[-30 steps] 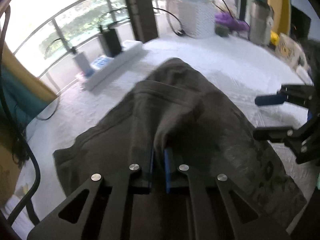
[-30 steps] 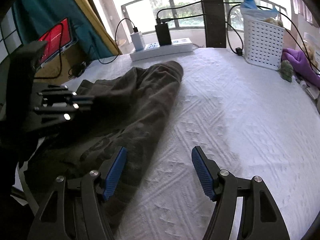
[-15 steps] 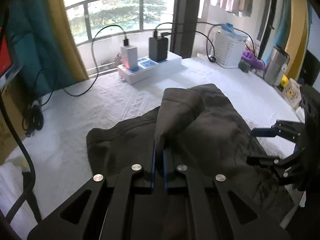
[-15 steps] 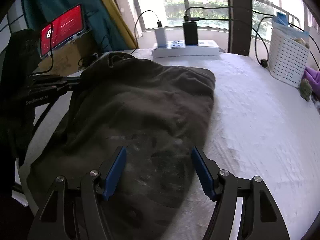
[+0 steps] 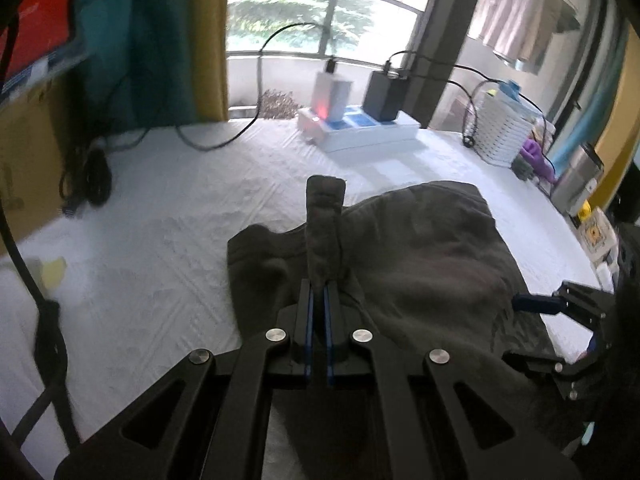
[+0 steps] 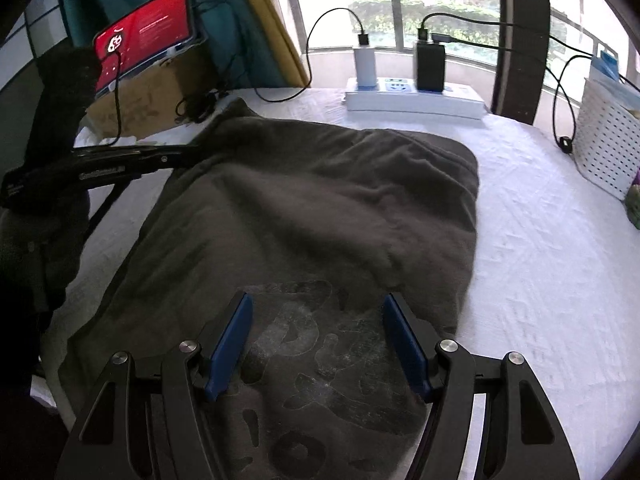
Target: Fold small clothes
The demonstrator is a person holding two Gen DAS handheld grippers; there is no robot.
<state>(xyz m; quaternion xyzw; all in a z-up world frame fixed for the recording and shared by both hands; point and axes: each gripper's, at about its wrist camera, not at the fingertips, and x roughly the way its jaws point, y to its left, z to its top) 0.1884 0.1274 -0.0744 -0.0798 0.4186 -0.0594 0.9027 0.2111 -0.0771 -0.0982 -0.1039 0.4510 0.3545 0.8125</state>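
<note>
My left gripper [image 5: 318, 300] pinches a raised fold of the rumpled dark-grey printed cotton garment [image 6: 320, 216]; my right gripper [image 6: 318, 344] hovers wide open, empty.

White textured bedsheet [image 6: 540, 248] covers the surface. White power strip [image 6: 414, 100] sits at the far edge by the window, with a white charger [image 6: 365, 65] and a black adapter [image 6: 430, 65] plugged in upright, black cables [image 6: 332, 16] looping off both. White perforated basket [image 6: 606, 148] at far right, purple item [image 5: 538, 156] beside it. Phone with red screen [image 6: 146, 36] leans on a cardboard box [image 6: 148, 96] at left, cable attached. Teal curtain [image 5: 132, 40] and yellow curtain [image 5: 210, 36] behind. Pale garments [image 5: 516, 24] hang at upper right. Metal canister [image 5: 578, 180] near the right edge.
</note>
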